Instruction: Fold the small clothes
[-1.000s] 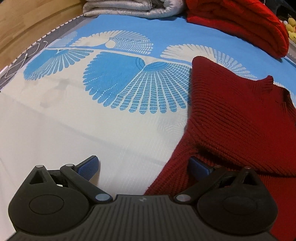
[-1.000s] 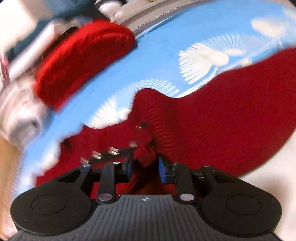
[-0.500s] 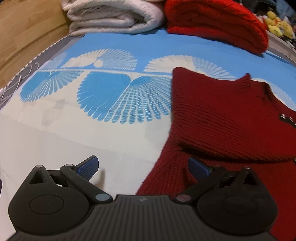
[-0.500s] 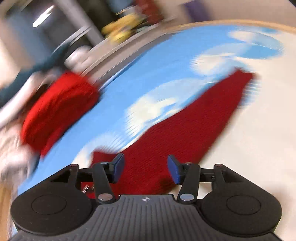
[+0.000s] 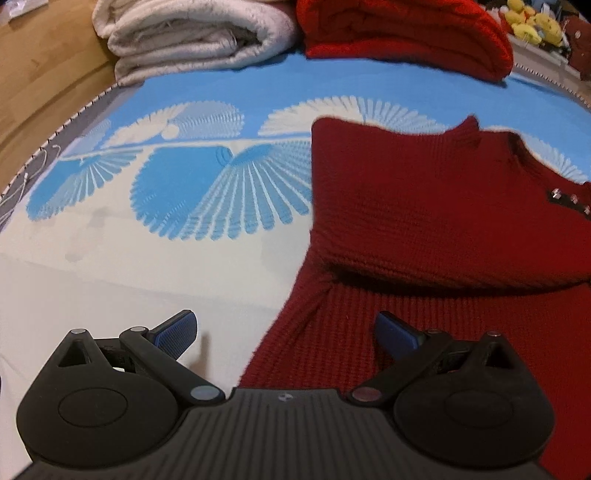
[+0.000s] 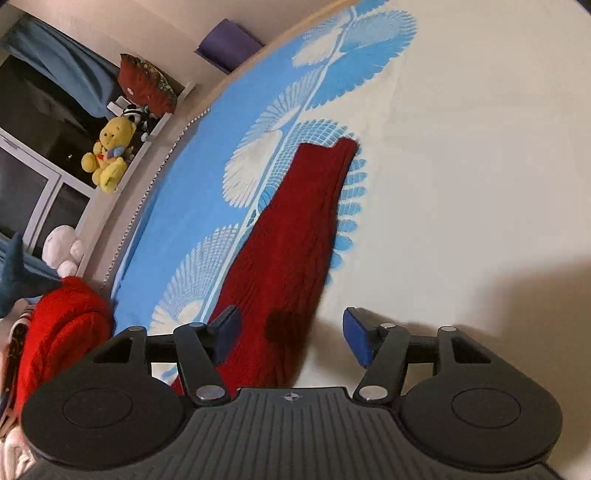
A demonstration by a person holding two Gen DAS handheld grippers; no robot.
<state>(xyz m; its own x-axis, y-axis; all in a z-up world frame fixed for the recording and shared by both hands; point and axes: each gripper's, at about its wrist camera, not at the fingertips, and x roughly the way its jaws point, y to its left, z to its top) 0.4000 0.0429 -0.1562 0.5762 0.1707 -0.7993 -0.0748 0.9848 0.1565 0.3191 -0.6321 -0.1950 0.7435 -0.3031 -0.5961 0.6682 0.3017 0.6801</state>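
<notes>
Dark red knit sweater (image 5: 424,206) lay flat on the blue-and-white patterned bedspread (image 5: 207,192), one layer already folded over, a fold edge running across just ahead of the left gripper (image 5: 286,332). Left gripper's fingers were spread wide and held nothing — one pad (image 5: 393,330) over the knit, the other over bare sheet. Right gripper (image 6: 291,332) was likewise spread and empty, above the sweater's long narrow end (image 6: 291,236).

Judgement: the next fold wants a pinch on the near edge through both layers, both grippers lifting level so the loose knit does not sag or skew.

Around: a folded cream blanket (image 5: 192,37) and a folded bright red knit (image 5: 402,33) at the far edge, well apart; a yellow plush toy (image 6: 109,155) on the ledge. Nothing obstructed the fold.
</notes>
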